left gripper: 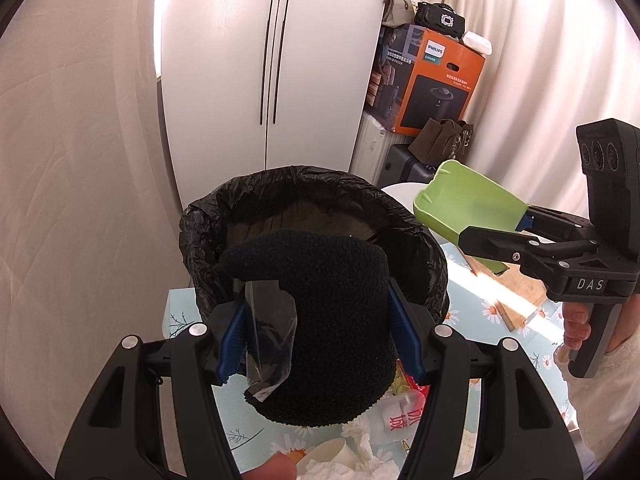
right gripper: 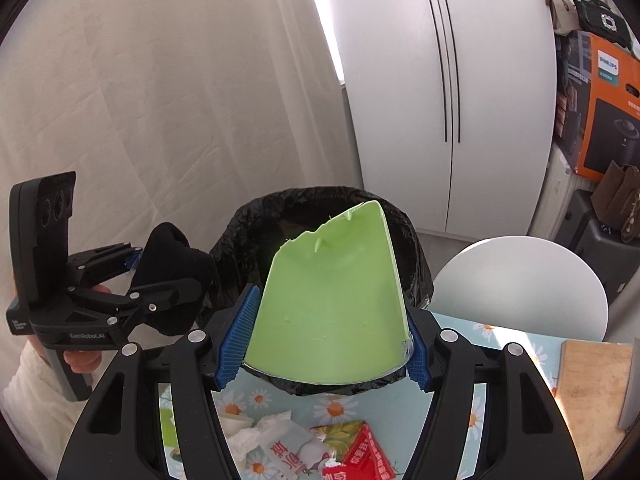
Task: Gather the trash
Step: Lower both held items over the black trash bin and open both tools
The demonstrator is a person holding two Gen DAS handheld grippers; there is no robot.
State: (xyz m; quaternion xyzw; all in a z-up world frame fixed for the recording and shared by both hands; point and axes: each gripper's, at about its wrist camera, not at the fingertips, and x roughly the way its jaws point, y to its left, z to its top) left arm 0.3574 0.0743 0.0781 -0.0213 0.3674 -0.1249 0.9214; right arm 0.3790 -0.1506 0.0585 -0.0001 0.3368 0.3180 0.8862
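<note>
A bin lined with a black bag (left gripper: 200,220) stands at the table's far edge; it also shows in the right wrist view (right gripper: 256,216). My left gripper (left gripper: 316,332) is shut on a black woolly sock (left gripper: 328,320) with a clear plastic scrap (left gripper: 268,340), held over the bin's near rim. My right gripper (right gripper: 324,344) is shut on a broken green plastic piece (right gripper: 332,300), held over the bin's rim. From the left wrist view the right gripper (left gripper: 516,236) and green piece (left gripper: 468,208) sit to the bin's right.
Tissues (right gripper: 256,436), a white wrapper (right gripper: 292,456) and red packets (right gripper: 360,452) lie on the daisy-print tablecloth (right gripper: 460,400). A wooden board (right gripper: 592,392) lies at right. A white round stool (right gripper: 520,280), wardrobe (left gripper: 260,60), boxes and bags (left gripper: 432,80) stand behind.
</note>
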